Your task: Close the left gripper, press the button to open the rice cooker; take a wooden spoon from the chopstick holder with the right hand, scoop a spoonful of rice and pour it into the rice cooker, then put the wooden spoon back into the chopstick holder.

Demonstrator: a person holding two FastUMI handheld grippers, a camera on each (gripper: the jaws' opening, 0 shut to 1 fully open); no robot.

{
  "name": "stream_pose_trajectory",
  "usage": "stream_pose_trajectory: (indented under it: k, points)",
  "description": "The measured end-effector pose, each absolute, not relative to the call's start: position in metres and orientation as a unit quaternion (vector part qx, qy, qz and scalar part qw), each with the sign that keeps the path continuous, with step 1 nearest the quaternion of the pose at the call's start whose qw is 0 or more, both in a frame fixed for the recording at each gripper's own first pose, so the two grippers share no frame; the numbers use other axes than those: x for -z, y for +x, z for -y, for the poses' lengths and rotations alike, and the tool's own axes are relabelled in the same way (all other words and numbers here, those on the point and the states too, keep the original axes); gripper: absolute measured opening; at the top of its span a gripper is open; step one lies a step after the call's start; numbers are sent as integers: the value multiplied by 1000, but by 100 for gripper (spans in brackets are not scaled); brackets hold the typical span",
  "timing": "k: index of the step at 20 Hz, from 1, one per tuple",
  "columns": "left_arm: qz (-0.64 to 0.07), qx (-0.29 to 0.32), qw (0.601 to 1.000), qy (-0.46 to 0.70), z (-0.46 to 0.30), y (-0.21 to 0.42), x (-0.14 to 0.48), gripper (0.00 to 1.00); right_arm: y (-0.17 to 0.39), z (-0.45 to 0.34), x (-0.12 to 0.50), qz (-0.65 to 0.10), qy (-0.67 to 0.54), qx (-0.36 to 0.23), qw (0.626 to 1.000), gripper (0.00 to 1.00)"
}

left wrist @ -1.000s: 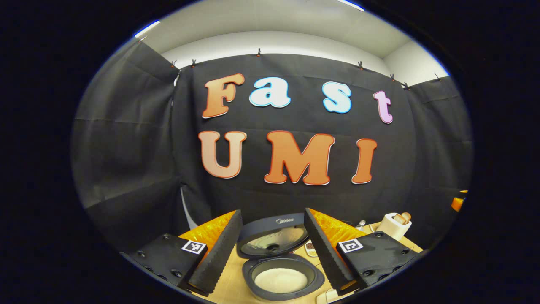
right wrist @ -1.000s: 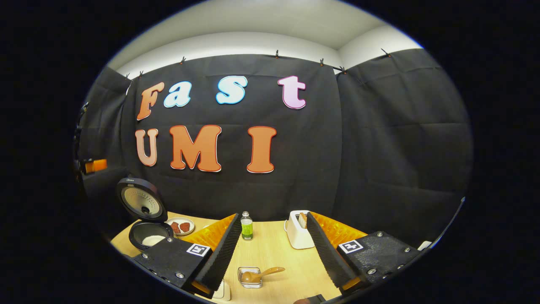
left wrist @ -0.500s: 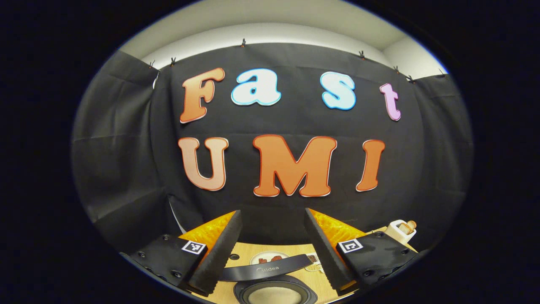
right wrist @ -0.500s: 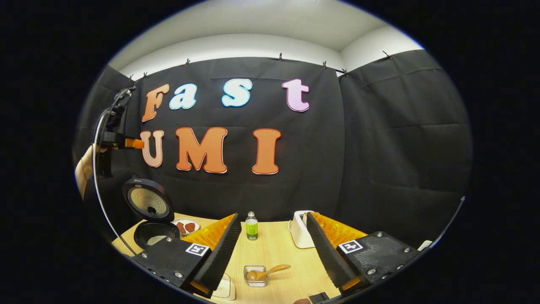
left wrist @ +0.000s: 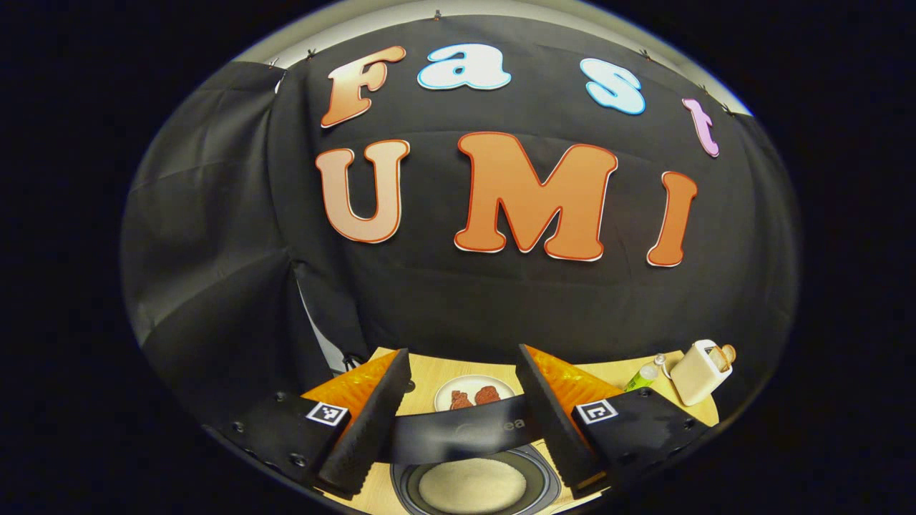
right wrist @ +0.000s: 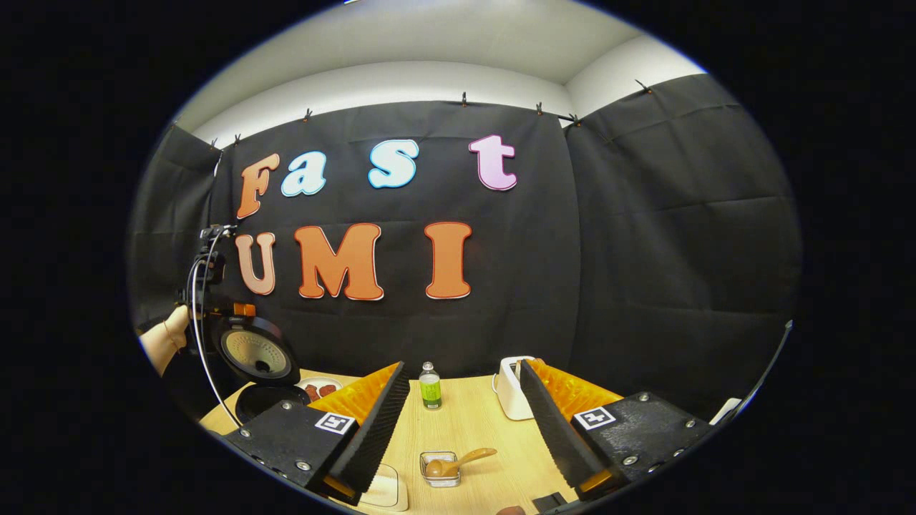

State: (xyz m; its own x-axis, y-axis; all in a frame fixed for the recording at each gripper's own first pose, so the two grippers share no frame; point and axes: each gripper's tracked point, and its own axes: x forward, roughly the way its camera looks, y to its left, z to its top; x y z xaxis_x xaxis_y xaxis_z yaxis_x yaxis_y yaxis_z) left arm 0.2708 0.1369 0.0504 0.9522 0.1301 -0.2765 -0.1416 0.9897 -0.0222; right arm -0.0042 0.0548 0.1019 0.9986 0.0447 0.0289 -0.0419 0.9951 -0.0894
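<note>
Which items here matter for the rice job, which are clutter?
Task items:
- rice cooker, lid up, rice inside
- wooden spoon in its small clear holder

Clutter:
- toaster
- green bottle
- plate of brown food

Right gripper [right wrist: 464, 415]: black screwed mounts, square tags, ribbed pads [right wrist: 372, 429].

rice cooker [left wrist: 476, 486] cut off below, plate [right wrist: 315, 386] partly behind lid [right wrist: 257, 349]
</note>
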Motion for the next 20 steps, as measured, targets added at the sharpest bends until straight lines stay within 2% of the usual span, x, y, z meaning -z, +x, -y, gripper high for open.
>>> stream_pose_trajectory:
  k: [1,2,7,8,9,10,11,12,13,15,16,17,20]
  points:
    - [-139,-64,988,-32,-132,264,-44,96,-2,-55,-102,15,-40,-22,999,100]
    - [-128,-57,990,-31,-128,257,-42,99,-1,-56,-100,14,-38,-23,999,96]
    - [-152,-29,987,-37,-103,209,-8,99,6,-70,-89,3,-41,-35,999,96]
    - [-159,-23,986,-41,-97,198,4,98,6,-74,-87,1,-41,-39,998,100]
    - [-167,-22,985,-41,-93,187,18,100,8,-78,-82,-4,-40,-44,998,96]
    - [-174,-16,984,-43,-90,177,33,98,8,-82,-78,-9,-39,-48,998,96]
    - [-184,-16,982,-41,-86,167,49,98,10,-84,-76,-12,-39,-51,998,100]
    - [-191,-16,981,-38,-85,160,63,100,10,-86,-73,-14,-41,-53,998,100]
    - [-196,-18,980,-37,-83,154,76,98,12,-88,-71,-16,-43,-53,998,100]
    - [-191,-29,981,-32,-86,143,93,99,13,-92,-64,-23,-43,-57,997,95]
    - [-185,-30,982,-20,-83,141,97,100,13,-93,-61,-27,-43,-59,997,100]
    - [-182,-32,983,-10,-82,138,102,95,15,-95,-57,-31,-43,-61,997,96]
    - [-182,-37,982,-12,-82,131,116,94,16,-94,-45,-42,-39,-61,996,96]
